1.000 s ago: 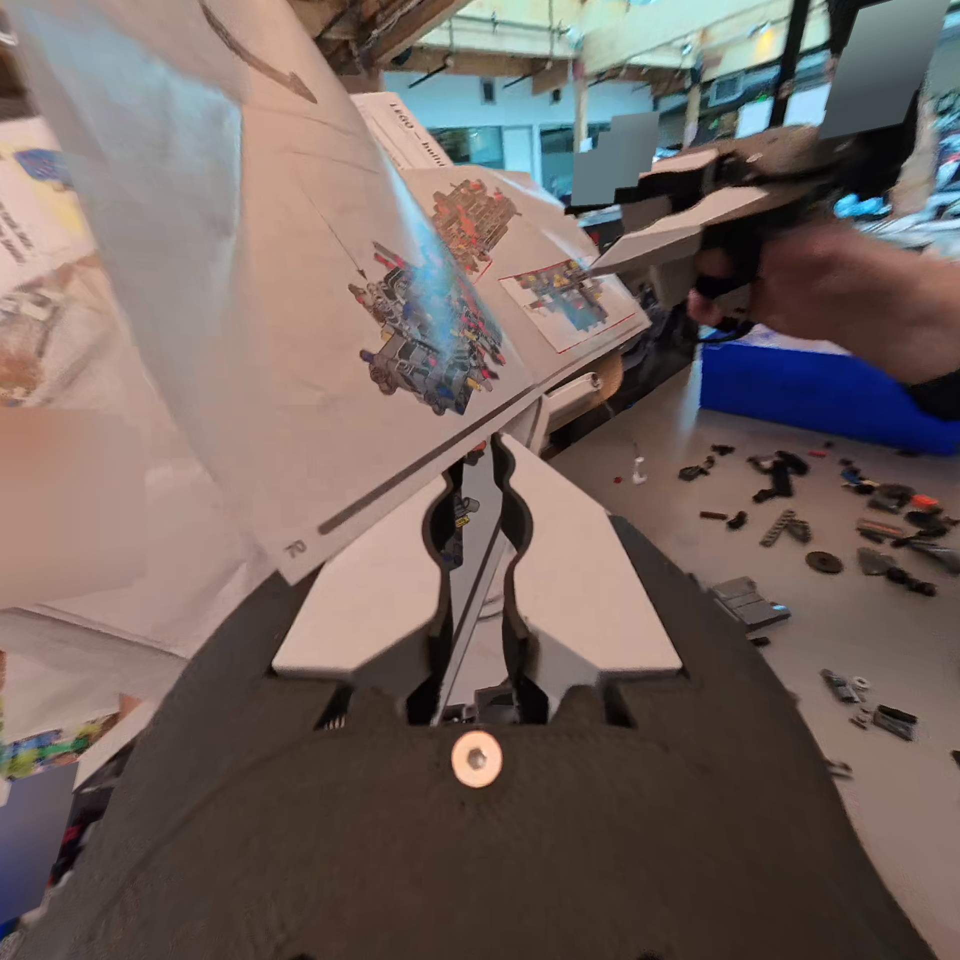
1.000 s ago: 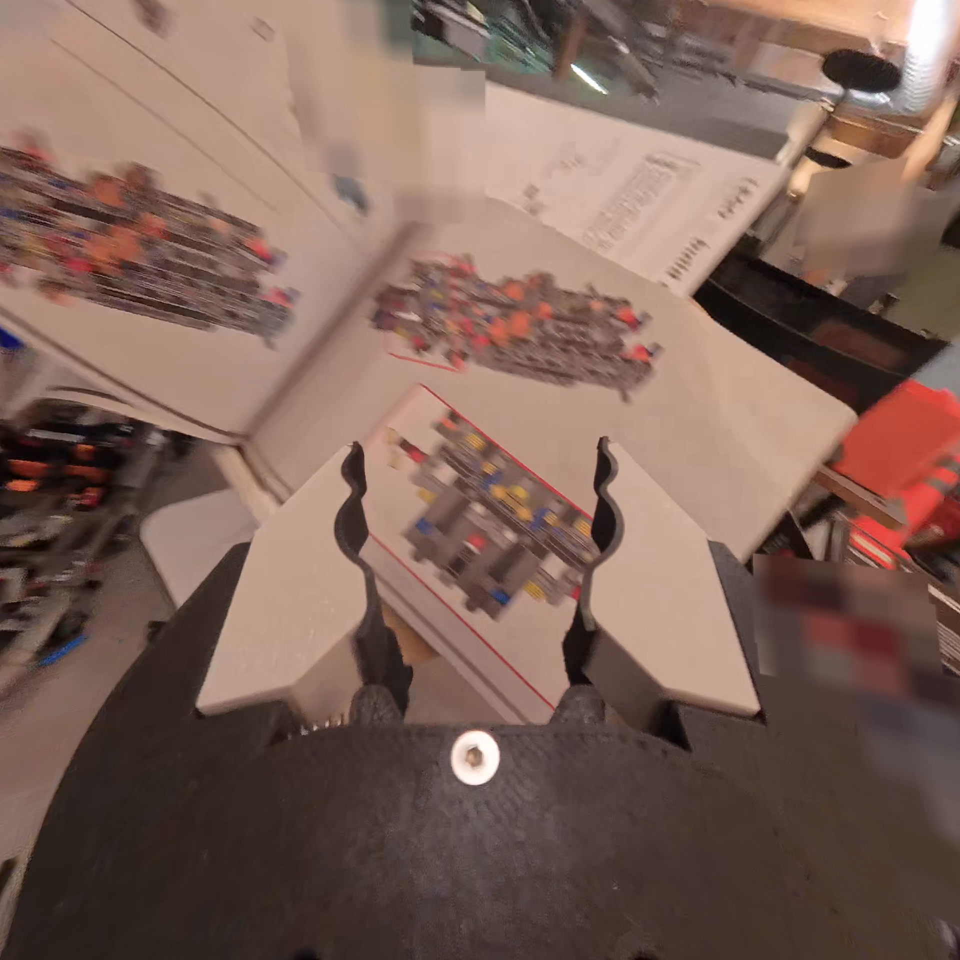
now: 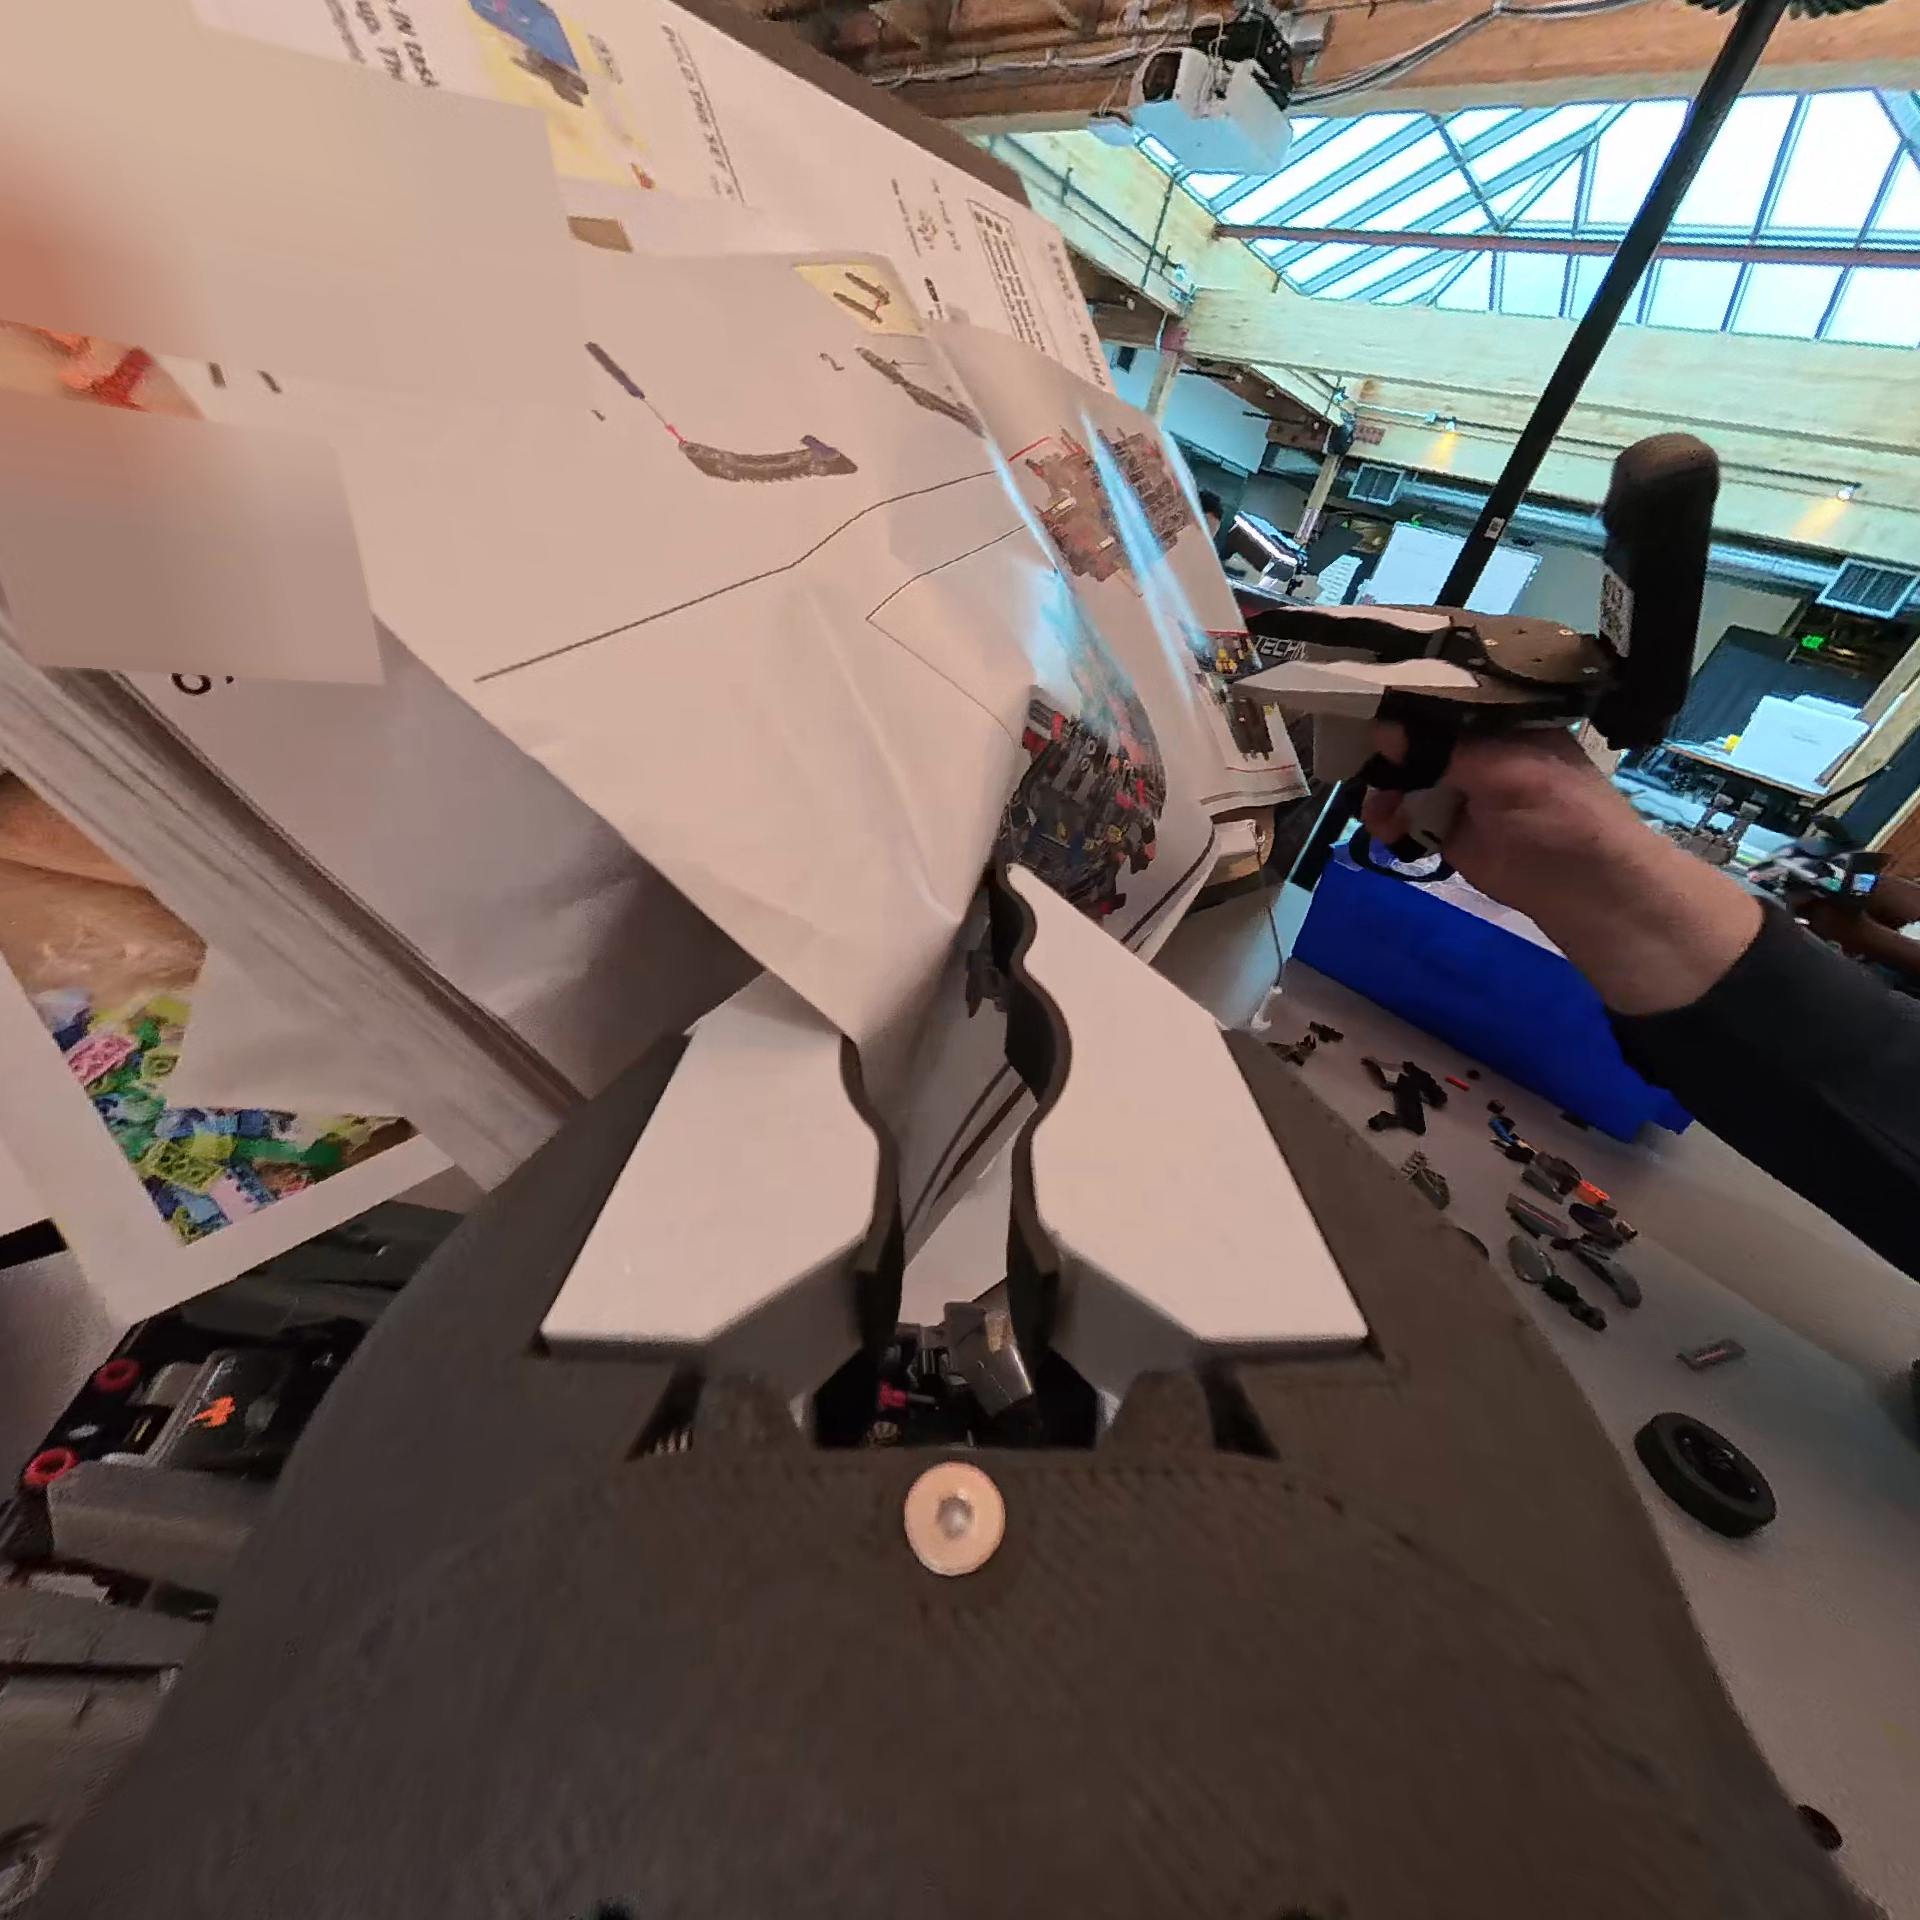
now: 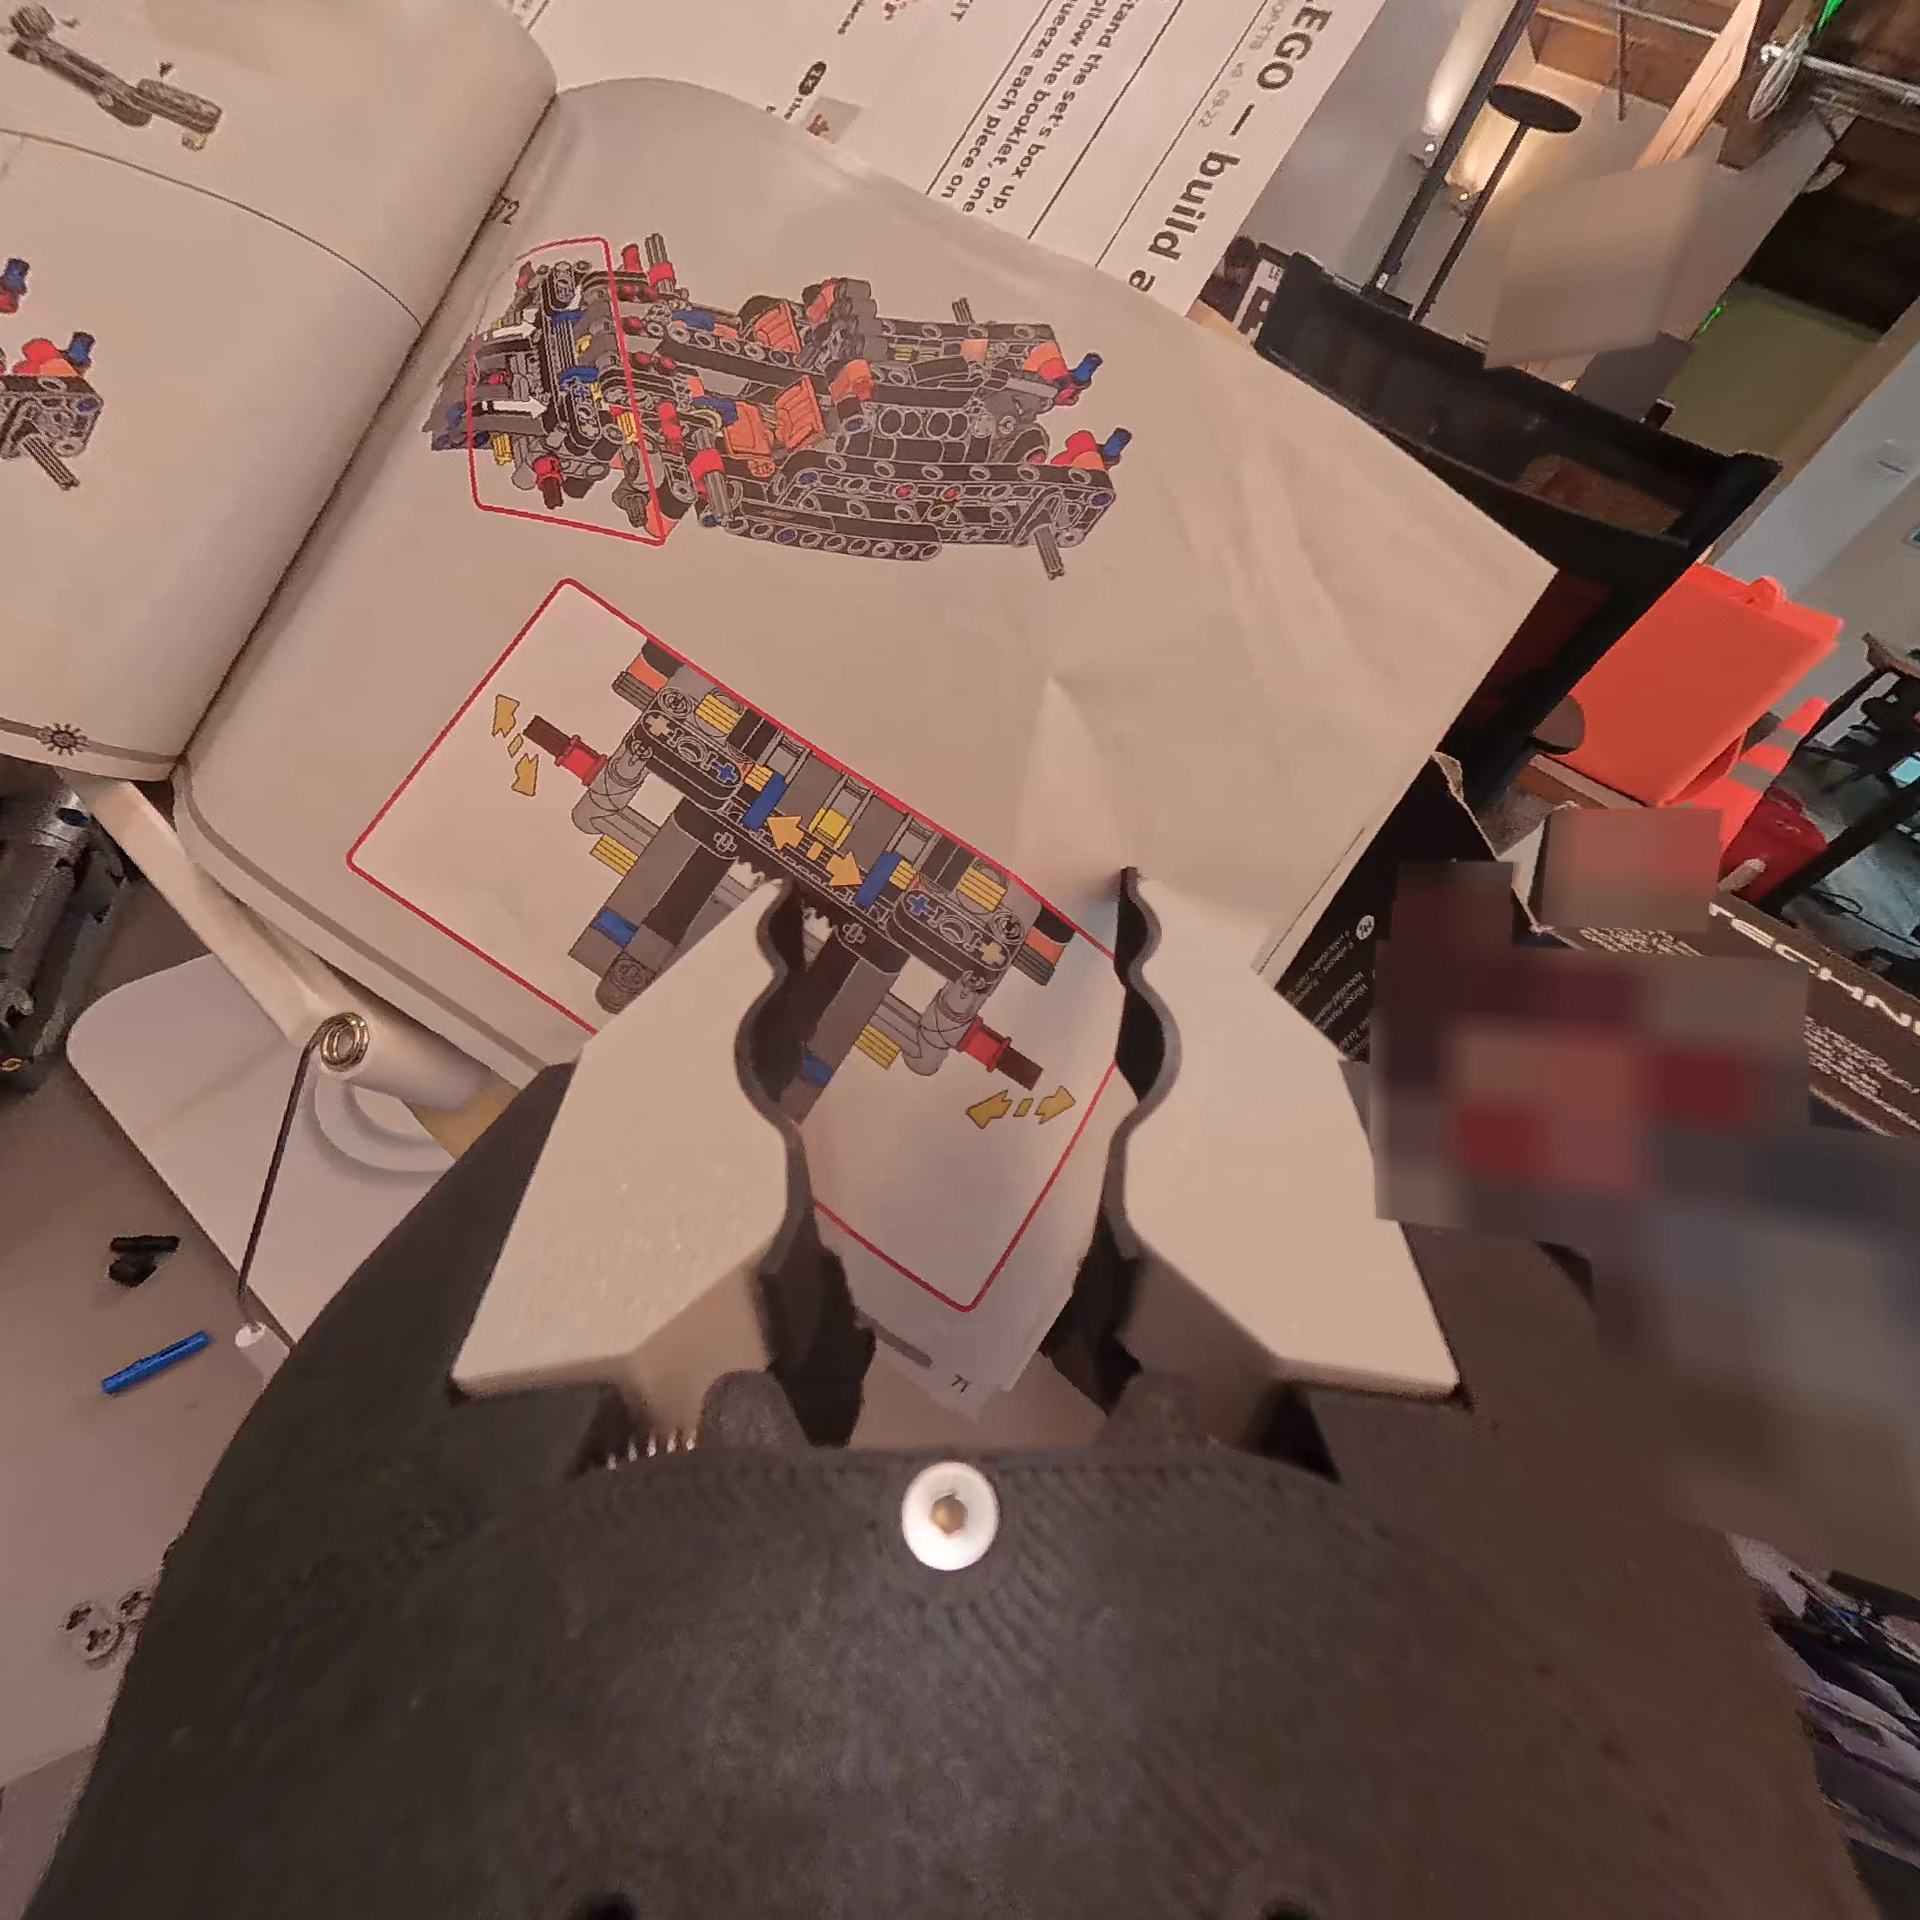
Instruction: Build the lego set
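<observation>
The left gripper [image 3: 940, 1049] is pinching a page [image 3: 727, 644] of the open instruction booklet [image 4: 935, 644]; its jaws are clenching on the lower corner of that sheet, which is running down between the two pale fingers [image 3: 1153, 1153] and bending upward and away ahead of them; the paper above the jaws is showing a printed build diagram, partly smeared by motion. Beyond and to the right of those jaws, the right gripper [image 3: 1340, 665] is hanging in the air in a person's hand [image 3: 1527, 831], its tip pointing at the far page edge; whether it is touching the paper, I cannot tell from here.

Seen from its own camera, the right gripper [image 4: 951, 904] is standing with its jaws spread and released, nothing between them; the booklet's page is lying just ahead of and beneath them, a red-framed drawing showing through the gap. The booklet is resting on a white stand [image 4: 312, 1049], left of those jaws. Further left and lower, a blue pin [image 4: 156, 1361] and a small black piece [image 4: 140, 1252] are lying on the table [image 4: 62, 1538].

To the right of the left jaws, loose dark lego parts [image 3: 1548, 1195] are lying scattered on the table, with a black wheel [image 3: 1704, 1473] nearer, and a blue bin [image 3: 1455, 966] standing behind them.
</observation>
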